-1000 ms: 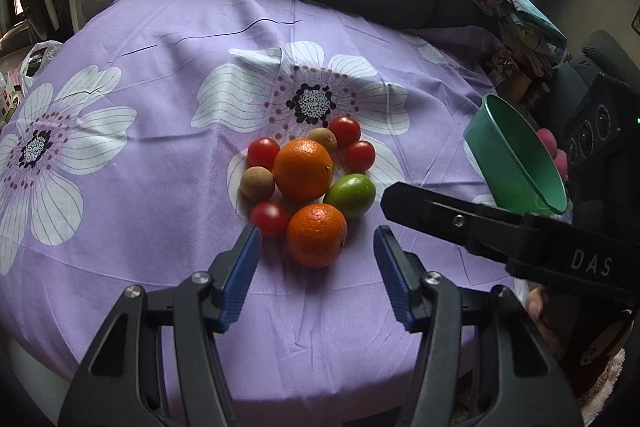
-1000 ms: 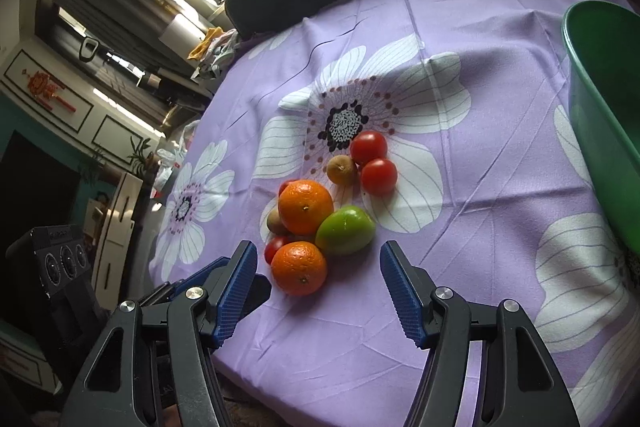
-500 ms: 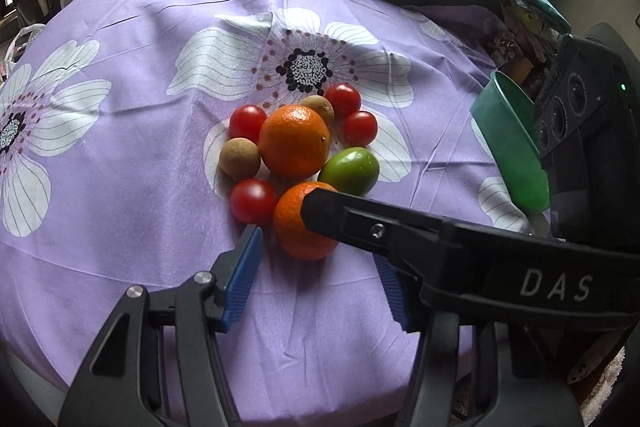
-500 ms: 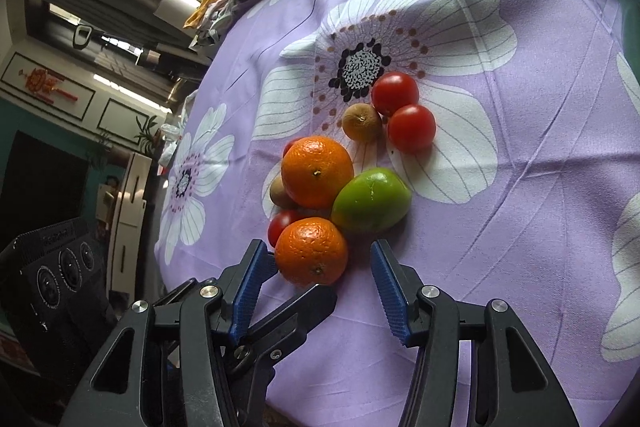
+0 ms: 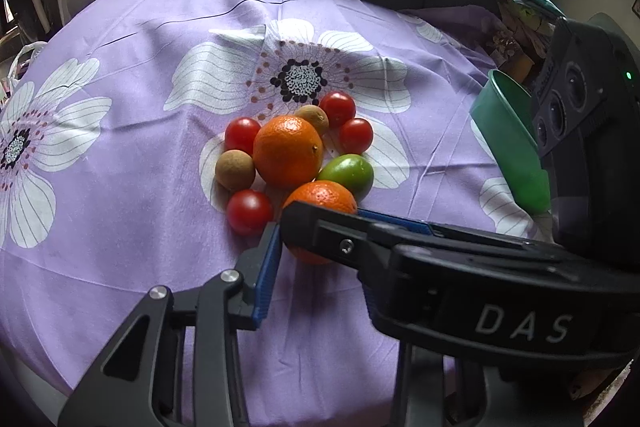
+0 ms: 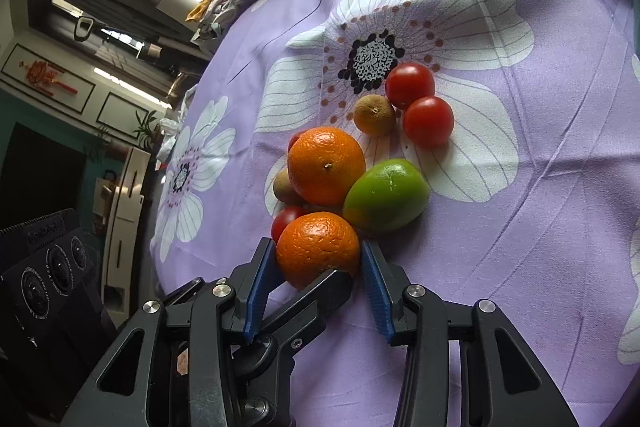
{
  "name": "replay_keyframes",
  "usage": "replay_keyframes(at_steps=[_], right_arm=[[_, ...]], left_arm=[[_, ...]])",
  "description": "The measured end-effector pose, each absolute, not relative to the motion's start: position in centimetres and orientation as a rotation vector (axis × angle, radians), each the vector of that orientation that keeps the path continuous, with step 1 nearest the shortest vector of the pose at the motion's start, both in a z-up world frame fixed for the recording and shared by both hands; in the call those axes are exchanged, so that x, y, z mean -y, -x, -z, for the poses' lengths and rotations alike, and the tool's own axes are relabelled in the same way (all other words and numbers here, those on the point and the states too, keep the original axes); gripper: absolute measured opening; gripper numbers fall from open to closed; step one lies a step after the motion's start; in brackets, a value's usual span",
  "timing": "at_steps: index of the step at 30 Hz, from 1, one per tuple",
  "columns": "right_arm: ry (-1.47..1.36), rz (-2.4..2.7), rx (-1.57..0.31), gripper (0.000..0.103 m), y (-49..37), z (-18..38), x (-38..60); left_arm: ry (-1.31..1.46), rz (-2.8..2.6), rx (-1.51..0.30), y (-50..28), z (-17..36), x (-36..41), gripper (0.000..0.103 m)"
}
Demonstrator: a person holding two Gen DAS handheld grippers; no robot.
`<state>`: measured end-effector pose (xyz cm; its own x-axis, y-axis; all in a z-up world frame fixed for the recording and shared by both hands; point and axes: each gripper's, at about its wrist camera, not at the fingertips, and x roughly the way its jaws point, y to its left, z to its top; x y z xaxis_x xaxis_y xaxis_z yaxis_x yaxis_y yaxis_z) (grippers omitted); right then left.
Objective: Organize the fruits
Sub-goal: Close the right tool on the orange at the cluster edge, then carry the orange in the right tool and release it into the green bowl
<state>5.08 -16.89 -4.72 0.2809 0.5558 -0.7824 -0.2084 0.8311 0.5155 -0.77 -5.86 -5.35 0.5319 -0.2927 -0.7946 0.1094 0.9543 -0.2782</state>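
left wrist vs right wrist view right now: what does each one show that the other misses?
Left wrist only: the green bowl at the cloth's right edge, and all four tomatoes unobstructed.

Right wrist only: both blue pads of the right gripper flanking the near orange; whether they touch it is unclear.

Both: the far orange, the green fruit and the purple floral cloth.
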Motion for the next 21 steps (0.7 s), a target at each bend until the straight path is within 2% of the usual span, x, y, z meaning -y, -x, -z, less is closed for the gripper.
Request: replay_keyframes(at_steps=[10, 21], right_arm=[[-0.345, -0.486, -0.986, 0.046, -3.8, -0.7, 20.6], [-0.352, -0.414, -0.850, 0.046, -3.0, -3.9, 25.3]], left_arm=[[0.098, 0.340, -0.823, 0.7, 0.8, 10.4, 0.037], [0.016, 0.447, -0.739, 0.2, -1.8, 15.5, 0.037]])
